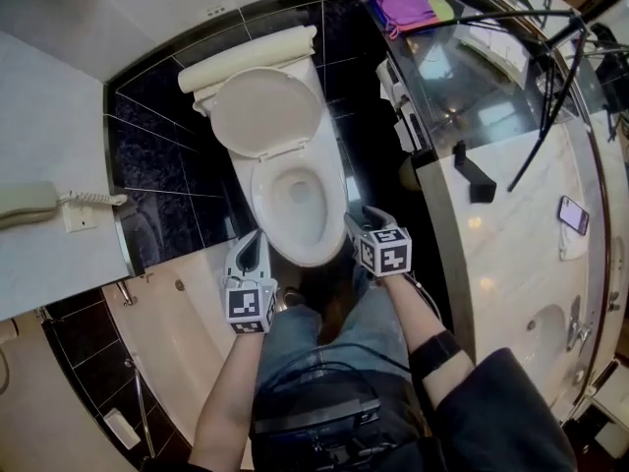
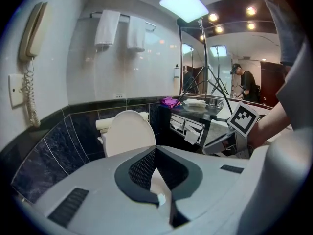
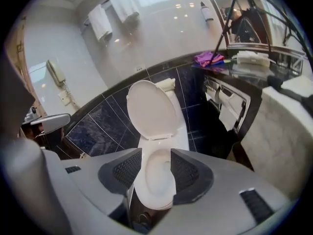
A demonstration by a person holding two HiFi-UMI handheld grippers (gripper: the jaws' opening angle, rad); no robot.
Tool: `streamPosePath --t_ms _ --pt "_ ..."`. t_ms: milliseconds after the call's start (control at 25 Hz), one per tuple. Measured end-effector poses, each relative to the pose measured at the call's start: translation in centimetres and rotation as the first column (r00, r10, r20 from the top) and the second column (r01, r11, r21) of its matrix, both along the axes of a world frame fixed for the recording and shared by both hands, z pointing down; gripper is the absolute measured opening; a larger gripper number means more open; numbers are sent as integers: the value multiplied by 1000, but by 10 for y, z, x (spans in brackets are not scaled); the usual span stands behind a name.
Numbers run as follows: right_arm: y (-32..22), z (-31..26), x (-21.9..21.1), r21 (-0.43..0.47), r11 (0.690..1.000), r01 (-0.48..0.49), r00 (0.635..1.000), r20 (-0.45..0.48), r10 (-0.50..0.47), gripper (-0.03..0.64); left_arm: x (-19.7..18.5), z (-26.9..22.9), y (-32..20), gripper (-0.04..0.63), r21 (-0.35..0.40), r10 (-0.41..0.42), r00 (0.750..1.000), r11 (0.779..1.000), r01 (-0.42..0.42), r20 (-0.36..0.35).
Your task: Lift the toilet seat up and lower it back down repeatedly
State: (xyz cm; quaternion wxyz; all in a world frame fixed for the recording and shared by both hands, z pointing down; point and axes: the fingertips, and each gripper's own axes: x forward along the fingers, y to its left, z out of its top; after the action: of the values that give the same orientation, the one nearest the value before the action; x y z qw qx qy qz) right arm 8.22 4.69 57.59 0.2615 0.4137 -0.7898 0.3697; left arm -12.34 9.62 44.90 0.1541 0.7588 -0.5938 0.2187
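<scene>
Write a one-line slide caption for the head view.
The left gripper and the open right gripper flank the front rim of a white toilet, its lid raised.

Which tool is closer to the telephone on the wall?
Left. The left tool is on the side of the toilet bowl toward the wall telephone; the right tool is across the bowl, by the vanity counter.

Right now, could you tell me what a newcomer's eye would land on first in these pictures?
The white toilet at centre, its lid raised. Just below, the left gripper and right gripper flank its front, the right one's jaws open and empty. A purple cloth lies top right.
</scene>
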Motion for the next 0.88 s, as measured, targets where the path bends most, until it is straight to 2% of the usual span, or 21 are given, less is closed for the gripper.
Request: streamPosePath --t_ms 120,280,560,880 --pt "12 55 5 -102 994 -44 998 40 49 205 2 39 -3 0 -32 -13 1000 999 13 -19" --pt "25 124 12 -218 970 -103 986 103 128 204 -5 89 -6 0 -60 -54 998 997 53 -22" --pt "55 223 20 -340 931 -135 972 138 192 204 1 164 -5 0 -111 -61 998 992 59 -13" --pt "78 305 15 -449 874 -187 936 188 296 204 12 208 2 0 -116 -44 999 992 42 -11"
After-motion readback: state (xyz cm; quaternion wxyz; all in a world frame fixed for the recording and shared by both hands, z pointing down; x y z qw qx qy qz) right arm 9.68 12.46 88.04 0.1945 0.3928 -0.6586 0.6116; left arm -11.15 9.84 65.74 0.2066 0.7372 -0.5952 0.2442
